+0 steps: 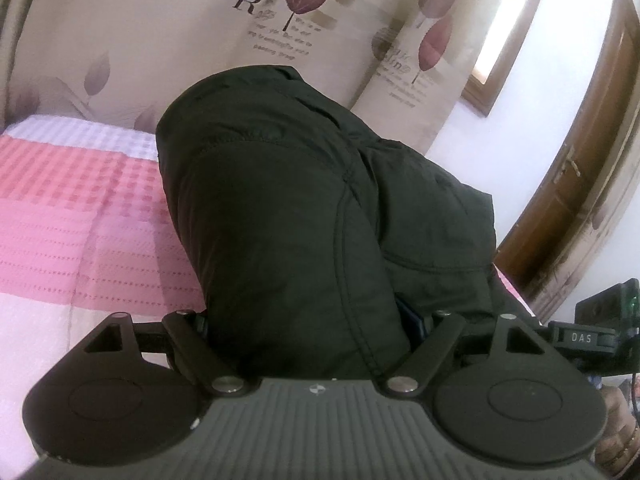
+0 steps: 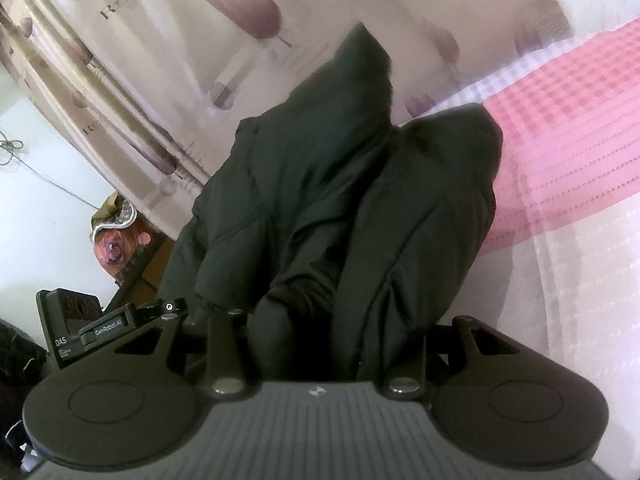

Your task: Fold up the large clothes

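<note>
A large dark green padded jacket [image 1: 288, 208] lies bunched over a pink and white bedspread [image 1: 72, 208]. In the left wrist view it fills the space between the fingers of my left gripper [image 1: 308, 332], which is shut on a thick fold of it; the fingertips are buried in the cloth. In the right wrist view the jacket [image 2: 320, 208] rises in two puffy folds, and my right gripper [image 2: 320, 332] is shut on its near edge, fingertips hidden. Each gripper shows at the edge of the other's view, the right one [image 1: 600, 328] and the left one [image 2: 80, 328].
A cream curtain with purple leaf prints [image 1: 168, 40] hangs behind the bed. A wooden door [image 1: 580, 168] and a window frame [image 1: 480, 88] stand at the right. A floral bundle on wooden furniture [image 2: 120, 244] sits beside the bed. The bedspread [image 2: 580, 128] stretches to the right.
</note>
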Available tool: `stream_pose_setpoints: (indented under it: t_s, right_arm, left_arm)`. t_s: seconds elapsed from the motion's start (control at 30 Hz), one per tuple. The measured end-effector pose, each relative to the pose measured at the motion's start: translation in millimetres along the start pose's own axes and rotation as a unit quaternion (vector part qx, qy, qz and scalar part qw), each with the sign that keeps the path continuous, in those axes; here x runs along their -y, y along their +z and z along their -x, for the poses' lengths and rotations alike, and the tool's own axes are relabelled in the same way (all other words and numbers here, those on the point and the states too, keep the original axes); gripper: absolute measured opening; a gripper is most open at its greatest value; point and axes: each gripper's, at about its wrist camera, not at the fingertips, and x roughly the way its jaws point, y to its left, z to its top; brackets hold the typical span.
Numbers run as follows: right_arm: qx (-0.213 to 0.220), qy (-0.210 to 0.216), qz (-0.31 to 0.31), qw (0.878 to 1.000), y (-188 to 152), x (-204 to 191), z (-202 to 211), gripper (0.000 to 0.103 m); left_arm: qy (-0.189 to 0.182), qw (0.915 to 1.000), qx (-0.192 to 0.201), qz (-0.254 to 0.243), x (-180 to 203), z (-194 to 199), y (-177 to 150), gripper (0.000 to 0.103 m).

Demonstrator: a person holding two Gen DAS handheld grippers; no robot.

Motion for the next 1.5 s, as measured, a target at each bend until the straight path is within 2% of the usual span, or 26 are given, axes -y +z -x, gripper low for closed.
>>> stream_pose_setpoints:
  t_s: [0.37, 0.6, 0.77, 0.87, 0.9, 0.97, 1.03, 1.1, 1.17, 1.2, 1.3, 1.37, 1.43, 1.5]
  right_arm:
    - [-0.016, -0.010, -0.011, 1.000, -16, 5, -16, 0.043]
    - [-0.015, -0.015, -0.022, 1.000, -27, 19, -21, 0.045]
    - [-0.011, -0.022, -0.028, 0.999, -36, 28, -27, 0.055]
    - [-0.002, -0.033, -0.024, 0.999, -41, 33, -28, 0.070]
    - [0.003, -0.040, -0.021, 0.999, -44, 33, -27, 0.074]
    - [0.016, -0.044, -0.022, 0.999, -47, 33, -25, 0.075]
    - [0.034, -0.056, -0.009, 0.998, -50, 26, -19, 0.077]
    - [0.057, -0.081, 0.018, 0.995, -53, 11, -10, 0.077]
    - [0.100, -0.111, 0.056, 0.987, -60, -11, 6, 0.077]
    - [0.122, -0.124, 0.070, 0.982, -64, -20, 14, 0.079]
    - [0.174, -0.161, 0.105, 0.966, -79, -49, 39, 0.085]
    - [0.201, -0.163, 0.137, 0.956, -92, -68, 54, 0.089]
    - [0.215, -0.174, 0.171, 0.946, -104, -87, 65, 0.093]
    - [0.216, -0.169, 0.195, 0.942, -113, -100, 71, 0.093]
  left_arm:
    - [0.008, 0.9996, -0.004, 0.026, -24, -4, -23, 0.080]
    - [0.021, 0.9991, 0.005, 0.036, -37, -6, -35, 0.088]
    - [0.040, 0.9988, 0.019, 0.020, -34, -4, -42, 0.094]
    - [0.068, 0.9968, 0.041, -0.005, -28, 0, -47, 0.103]
    - [0.079, 0.9953, 0.051, -0.019, -23, 2, -49, 0.103]
    - [0.102, 0.9910, 0.072, -0.049, -12, 7, -53, 0.103]
    - [0.136, 0.9824, 0.094, -0.086, 3, 14, -57, 0.103]
    - [0.177, 0.9687, 0.119, -0.127, 21, 23, -61, 0.103]
    - [0.209, 0.9547, 0.145, -0.155, 36, 32, -65, 0.103]
    - [0.215, 0.9511, 0.154, -0.160, 42, 38, -66, 0.103]
    - [0.221, 0.9475, 0.176, -0.149, 58, 57, -68, 0.103]
    - [0.255, 0.9376, 0.181, -0.152, 74, 64, -68, 0.103]
    - [0.290, 0.9256, 0.186, -0.157, 91, 72, -68, 0.103]
    - [0.292, 0.9211, 0.201, -0.162, 103, 83, -70, 0.103]
